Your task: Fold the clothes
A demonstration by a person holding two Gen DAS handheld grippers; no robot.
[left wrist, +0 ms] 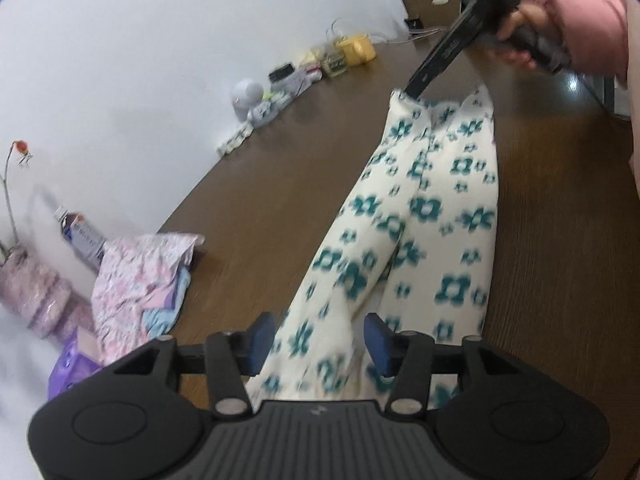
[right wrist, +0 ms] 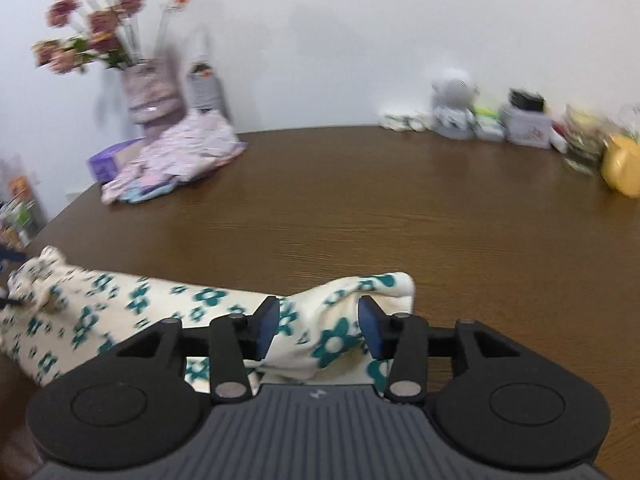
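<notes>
On the table: a long cream garment point(left wrist: 424, 216) printed with teal flowers lies stretched across the brown wooden table point(left wrist: 280, 184), folded lengthwise into a narrow strip.
Left hand-held gripper point(left wrist: 318, 340): jaws partly open over the near end of the garment; cloth sits between the blue pads, which do not press on it.
Right hand-held gripper point(right wrist: 318, 326): jaws partly open at the garment's other end, with a bunched fold between them, seemingly not pinched.
Person: a hand point(left wrist: 516, 36) in a pink sleeve carries the right hand-held gripper.
Feel of the garment: probably light, soft and limp; it should sag and crumple wherever it is unsupported.
Where to hold: likely at the two end edges, catching all layers together so the fold keeps.
Elsewhere: a heap of pink clothes point(right wrist: 176, 156) lies well apart, near a vase of flowers point(right wrist: 148, 92).
</notes>
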